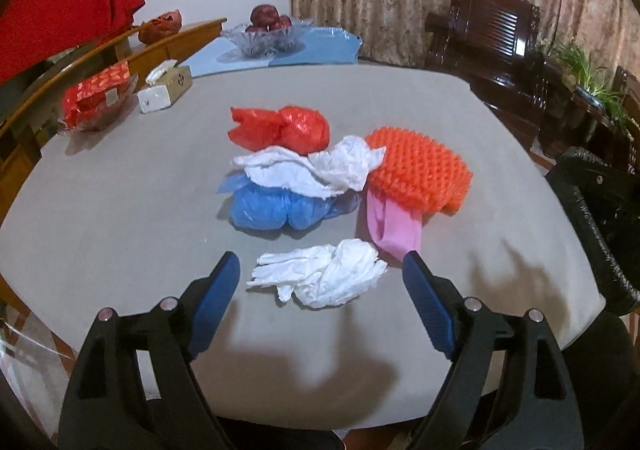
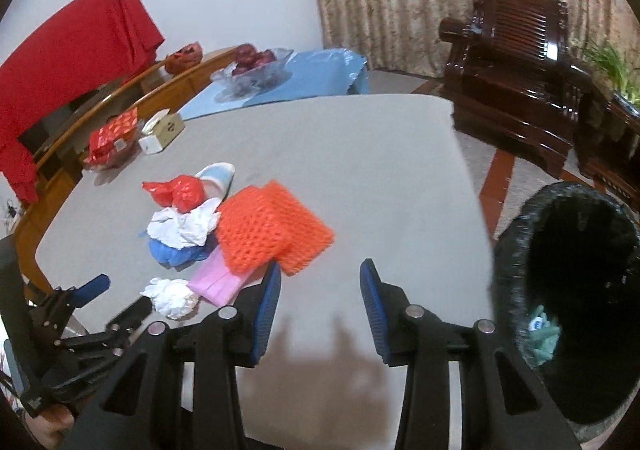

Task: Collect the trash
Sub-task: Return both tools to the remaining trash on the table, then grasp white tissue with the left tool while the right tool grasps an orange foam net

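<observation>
A heap of trash lies mid-table: a red plastic bag (image 1: 284, 128) (image 2: 180, 190), crumpled white paper (image 1: 308, 168) (image 2: 184, 226), a blue plastic bag (image 1: 272, 206) (image 2: 172, 252), an orange foam net (image 1: 416, 174) (image 2: 268, 230) and a pink sheet (image 1: 394, 228) (image 2: 216, 278). Nearest me is a white tissue wad (image 1: 324, 276) (image 2: 172, 296). My left gripper (image 1: 320, 262) (image 2: 128, 292) stands open, its blue fingers on either side of the wad without touching it. My right gripper (image 2: 320, 268) is open over bare table beside the foam net, nothing between its fingers.
A black trash bin (image 2: 568, 290) (image 1: 600, 218) stands off the grey table's (image 1: 120, 210) right edge with some scraps inside. At the far left sit a tissue box (image 1: 164, 88), a red packet (image 1: 96, 98) and a glass fruit bowl (image 1: 266, 32). Dark wooden chairs (image 1: 492, 46) stand beyond.
</observation>
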`<state>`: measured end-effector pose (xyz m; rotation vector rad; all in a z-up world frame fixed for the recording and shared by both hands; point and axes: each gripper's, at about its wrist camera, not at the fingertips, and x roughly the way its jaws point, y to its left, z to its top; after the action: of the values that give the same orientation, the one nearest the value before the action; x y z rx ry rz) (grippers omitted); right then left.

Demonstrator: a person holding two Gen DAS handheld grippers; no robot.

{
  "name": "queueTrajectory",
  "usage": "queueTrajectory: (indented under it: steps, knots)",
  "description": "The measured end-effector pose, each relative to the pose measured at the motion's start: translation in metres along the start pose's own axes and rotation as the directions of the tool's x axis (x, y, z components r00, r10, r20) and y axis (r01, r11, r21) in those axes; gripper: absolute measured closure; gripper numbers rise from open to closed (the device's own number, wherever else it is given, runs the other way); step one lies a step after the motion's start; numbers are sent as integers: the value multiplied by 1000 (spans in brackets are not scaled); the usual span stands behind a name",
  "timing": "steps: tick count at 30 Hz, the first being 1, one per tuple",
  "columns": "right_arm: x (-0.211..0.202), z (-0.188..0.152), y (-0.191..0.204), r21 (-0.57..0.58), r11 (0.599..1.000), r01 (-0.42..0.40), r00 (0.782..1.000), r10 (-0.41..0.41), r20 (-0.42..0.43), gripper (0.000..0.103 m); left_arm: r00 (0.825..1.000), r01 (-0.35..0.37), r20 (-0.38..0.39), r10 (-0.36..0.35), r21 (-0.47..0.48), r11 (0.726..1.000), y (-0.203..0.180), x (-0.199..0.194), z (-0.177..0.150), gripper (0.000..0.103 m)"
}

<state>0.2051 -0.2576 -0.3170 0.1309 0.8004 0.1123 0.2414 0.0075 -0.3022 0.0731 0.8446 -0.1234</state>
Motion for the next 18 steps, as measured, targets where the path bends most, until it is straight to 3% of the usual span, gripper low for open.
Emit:
queueTrajectory:
  steps: [11,14,16,18]
  knots:
    - [43,9,19,-25,999,-30,998,29,-48,62,996,-19,-93,18,-10,1000,8,48,-4,22]
    - [57,10,27,-39,998,-45,997,42,-66,62,993,8,-116,-10,-21,1000,13,57,-5,37]
    - [65,10,32,-46,997,-55,996,51,-75,62,992,42,-116,-43,-9,999,10,57,-4,64]
    - [72,10,36,-51,997,-60,995,56,-83,62,994,41,-103,-39,12,999,7,55,-2,74]
